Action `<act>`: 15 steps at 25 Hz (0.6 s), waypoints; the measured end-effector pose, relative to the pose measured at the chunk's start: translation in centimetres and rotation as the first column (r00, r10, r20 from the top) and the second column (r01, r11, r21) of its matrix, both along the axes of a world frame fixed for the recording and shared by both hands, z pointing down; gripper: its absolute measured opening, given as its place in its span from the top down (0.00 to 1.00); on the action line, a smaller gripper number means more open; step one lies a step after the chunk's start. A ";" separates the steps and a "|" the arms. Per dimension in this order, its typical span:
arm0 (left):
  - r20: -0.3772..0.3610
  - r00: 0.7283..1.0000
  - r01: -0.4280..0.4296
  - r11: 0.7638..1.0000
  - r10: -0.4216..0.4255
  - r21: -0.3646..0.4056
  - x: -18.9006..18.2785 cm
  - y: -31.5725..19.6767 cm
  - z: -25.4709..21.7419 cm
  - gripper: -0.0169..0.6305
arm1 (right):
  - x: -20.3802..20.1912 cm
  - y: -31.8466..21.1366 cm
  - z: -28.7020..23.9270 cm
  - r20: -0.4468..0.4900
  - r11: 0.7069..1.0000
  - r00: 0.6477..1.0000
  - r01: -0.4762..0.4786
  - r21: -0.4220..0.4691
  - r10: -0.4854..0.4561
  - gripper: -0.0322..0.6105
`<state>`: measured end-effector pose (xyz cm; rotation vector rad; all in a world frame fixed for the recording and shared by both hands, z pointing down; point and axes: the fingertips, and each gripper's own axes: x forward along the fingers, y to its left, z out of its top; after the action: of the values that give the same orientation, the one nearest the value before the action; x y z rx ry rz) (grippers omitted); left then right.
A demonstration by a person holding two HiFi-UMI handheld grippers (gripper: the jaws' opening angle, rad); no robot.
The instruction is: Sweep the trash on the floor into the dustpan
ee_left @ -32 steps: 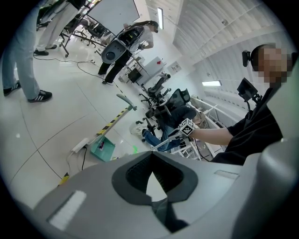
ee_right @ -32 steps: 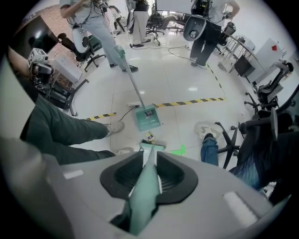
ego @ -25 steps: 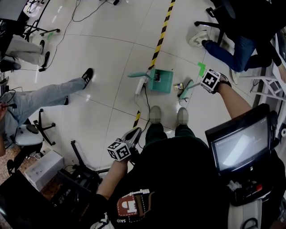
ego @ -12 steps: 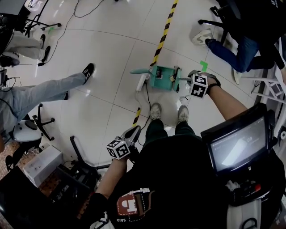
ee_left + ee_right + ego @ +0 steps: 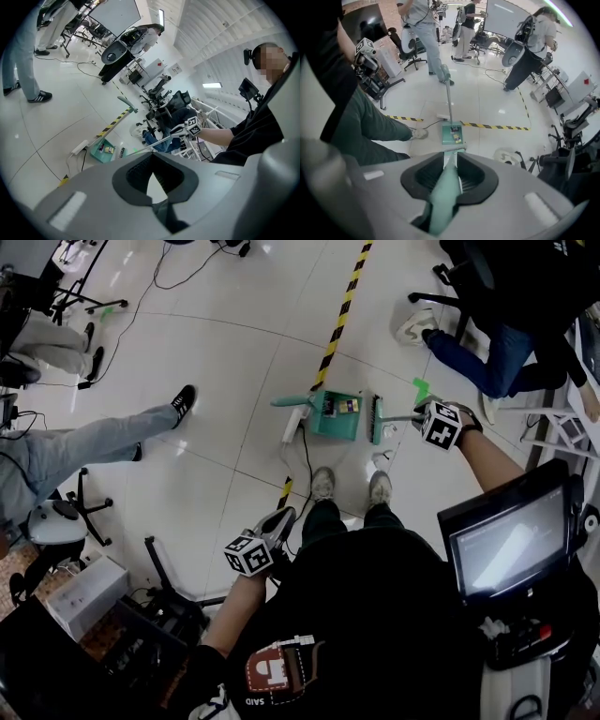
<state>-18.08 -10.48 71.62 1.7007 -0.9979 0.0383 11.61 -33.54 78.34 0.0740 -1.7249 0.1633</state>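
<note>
Right claw (image 5: 450, 165) pinches the broom handle (image 5: 443, 197), its long axis pointing straight ahead to the dustpan (image 5: 446, 136); left claw (image 5: 152, 176), pressed together, is farther.

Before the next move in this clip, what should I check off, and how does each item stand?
1. Right tongs gripping the broom handle: ok, shut on it.
2. Broom head at the dustpan mouth: ok, it sits at the open edge.
3. Trash inside the dustpan: ok, two small pieces lie in it.
4. Floor swept: cannot tell; a pale scrap lies by the person's right shoe.
5. Left tongs on the dustpan's handle: not ok; shut, empty, far from it.
6. Power strip away from the dustpan: not ok, it lies right beside it.
</note>
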 end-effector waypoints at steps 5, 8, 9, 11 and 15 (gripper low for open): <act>-0.007 0.999 -0.037 0.999 0.037 0.038 0.5 -1.9 -1.3 0.98 | 1.6 1.3 -2.3 0.033 0.992 0.992 -0.124 -0.011 0.125 0.82; -0.015 0.995 -0.096 0.993 0.097 0.072 1.2 -3.6 -2.5 0.98 | 2.5 3.1 -4.4 0.059 0.978 0.976 -0.208 -0.021 0.209 0.82; -0.017 0.992 -0.120 0.989 0.122 0.085 1.3 -4.2 -2.9 0.98 | 2.7 3.9 -5.0 0.064 0.972 0.970 -0.233 -0.023 0.234 0.82; -0.020 0.984 -0.173 0.979 0.177 0.111 1.4 -5.1 -3.8 0.98 | 2.9 6.1 -6.3 0.072 0.959 0.956 -0.282 -0.028 0.283 0.82; -0.016 0.954 -0.293 0.940 0.300 0.173 2.0 -5.9 -4.8 0.98 | 3.3 11.2 -8.1 0.086 0.924 0.920 -0.382 -0.024 0.383 0.82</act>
<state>-16.07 -16.42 66.85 1.9890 -0.7213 0.1171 14.89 -22.37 70.29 0.4072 -1.7838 0.4681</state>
